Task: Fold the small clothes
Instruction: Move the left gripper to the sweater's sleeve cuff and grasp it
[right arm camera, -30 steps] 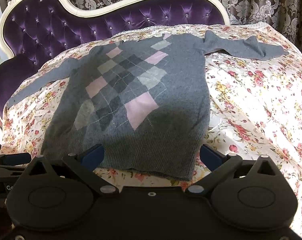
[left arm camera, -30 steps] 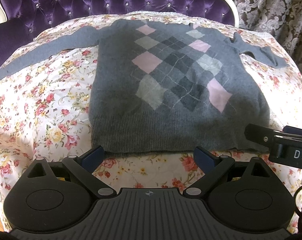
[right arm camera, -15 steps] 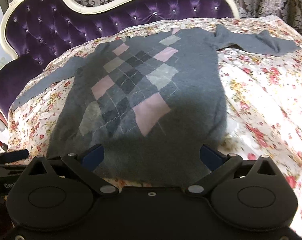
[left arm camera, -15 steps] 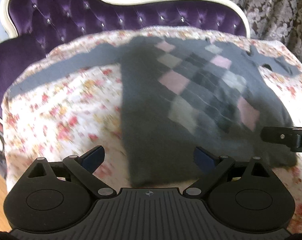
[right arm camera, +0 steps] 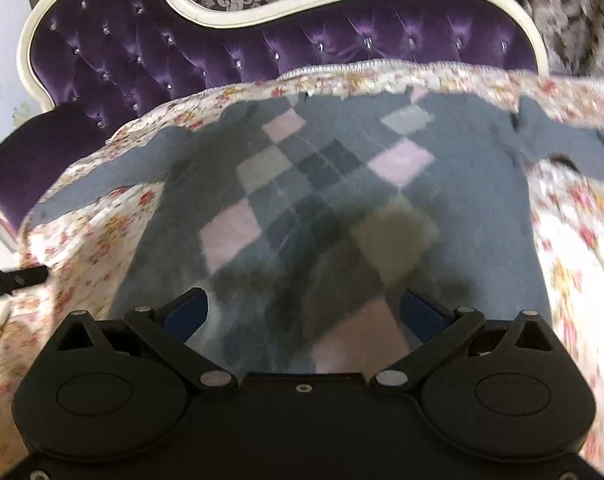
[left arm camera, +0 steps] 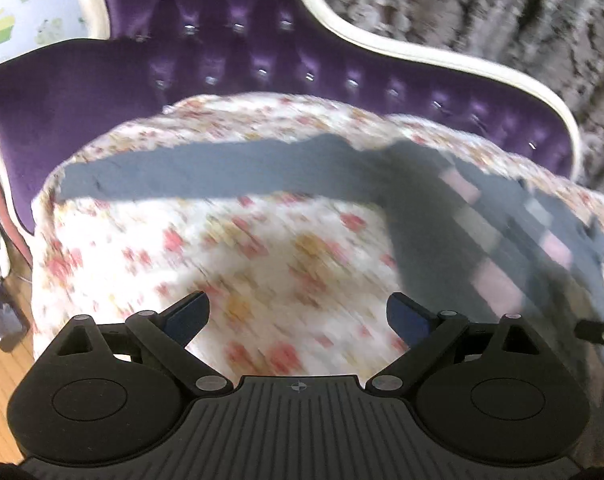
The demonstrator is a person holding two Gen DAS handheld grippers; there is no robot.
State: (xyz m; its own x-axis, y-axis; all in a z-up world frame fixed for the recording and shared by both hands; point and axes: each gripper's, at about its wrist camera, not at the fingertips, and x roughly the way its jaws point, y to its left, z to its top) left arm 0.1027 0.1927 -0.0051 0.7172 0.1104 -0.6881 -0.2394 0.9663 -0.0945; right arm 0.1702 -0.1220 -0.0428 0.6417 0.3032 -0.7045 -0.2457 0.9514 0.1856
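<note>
Argyle sweater (right arm camera: 333, 200) flat, unfolded on floral cover (left arm camera: 262, 264). Left gripper (left arm camera: 298, 316) has swung toward left sleeve (left arm camera: 206, 178); right gripper (right arm camera: 302, 316) now over hem. Both fingers wide open, empty; sleeve fold likely next.

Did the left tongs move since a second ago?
Yes. The left tongs swung to their left: the sweater, which lay centred between them, now sits at the right edge, with its long sleeve ahead.

Sweater (right arm camera: 341, 200) flat on bedspread (right arm camera: 573, 240), before headboard (right arm camera: 262, 52)
</note>
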